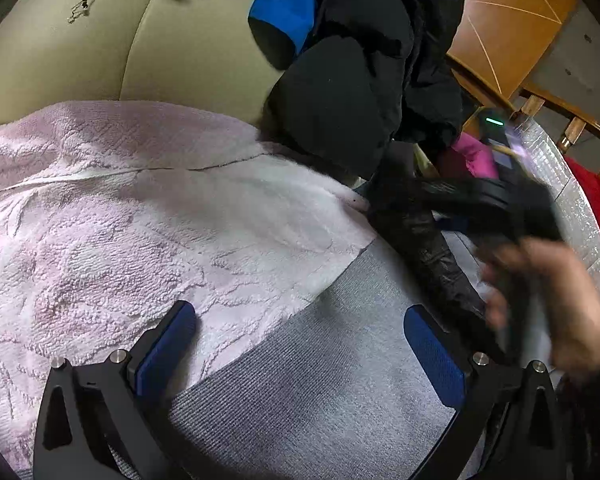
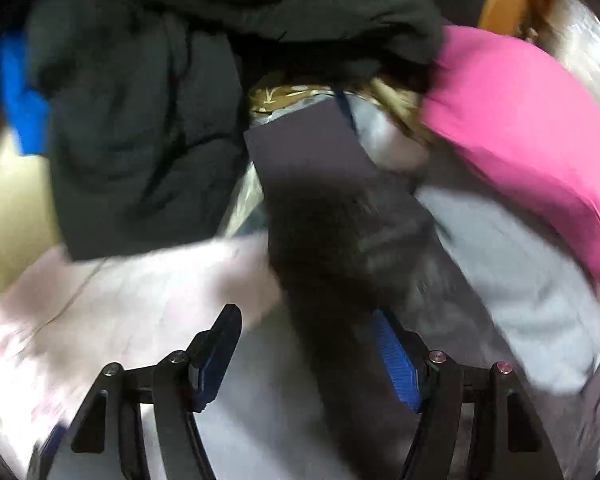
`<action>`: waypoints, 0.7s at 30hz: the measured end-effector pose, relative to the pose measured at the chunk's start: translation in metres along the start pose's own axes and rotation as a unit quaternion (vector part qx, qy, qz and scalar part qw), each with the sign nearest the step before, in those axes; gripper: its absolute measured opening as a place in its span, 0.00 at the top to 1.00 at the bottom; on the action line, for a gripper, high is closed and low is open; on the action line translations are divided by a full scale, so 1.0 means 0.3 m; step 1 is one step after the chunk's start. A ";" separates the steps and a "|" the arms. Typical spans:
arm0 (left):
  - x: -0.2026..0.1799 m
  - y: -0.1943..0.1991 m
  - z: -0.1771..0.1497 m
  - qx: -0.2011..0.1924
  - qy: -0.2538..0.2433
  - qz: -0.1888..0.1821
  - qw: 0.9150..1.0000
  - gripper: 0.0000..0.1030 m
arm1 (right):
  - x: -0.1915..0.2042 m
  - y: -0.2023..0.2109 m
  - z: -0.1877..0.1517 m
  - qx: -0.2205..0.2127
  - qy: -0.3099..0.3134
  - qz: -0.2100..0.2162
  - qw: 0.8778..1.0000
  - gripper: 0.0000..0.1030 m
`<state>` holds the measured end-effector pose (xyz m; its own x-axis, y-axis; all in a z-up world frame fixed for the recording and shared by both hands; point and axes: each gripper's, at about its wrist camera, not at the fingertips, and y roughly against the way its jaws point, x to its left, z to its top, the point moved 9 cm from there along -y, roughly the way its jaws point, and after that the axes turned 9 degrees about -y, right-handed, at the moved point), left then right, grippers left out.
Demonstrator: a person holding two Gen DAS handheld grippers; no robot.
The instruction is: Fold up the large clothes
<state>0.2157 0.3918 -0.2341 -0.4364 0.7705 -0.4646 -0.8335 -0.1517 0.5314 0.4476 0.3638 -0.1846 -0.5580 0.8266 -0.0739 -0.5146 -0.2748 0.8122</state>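
A pale pink fleecy garment (image 1: pixel 100 216) lies spread over a grey knitted cloth (image 1: pixel 320 392) on a cream sofa (image 1: pixel 100 52). The left tool (image 1: pixel 300 344) hangs above both with its jaws wide and nothing between them. The right tool (image 2: pixel 306 344), blurred, stands parted over a dark sleeve (image 2: pixel 340 240), gripping nothing. Behind lie a black padded jacket (image 1: pixel 340 100), a bright pink garment (image 2: pixel 520 120) and a blue-sleeved piece (image 1: pixel 284 4). No container shows.
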 end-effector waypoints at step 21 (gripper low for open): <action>-0.011 -0.012 0.005 0.009 -0.013 0.016 1.000 0.00 | -0.307 0.671 -0.058 -0.154 -0.151 0.091 0.972 0.93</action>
<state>0.2207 0.3908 -0.2334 -0.4545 0.7809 -0.4286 -0.8125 -0.1662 0.5588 0.3841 0.2237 -0.0245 -0.4665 0.8436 0.2660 -0.6216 -0.5266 0.5799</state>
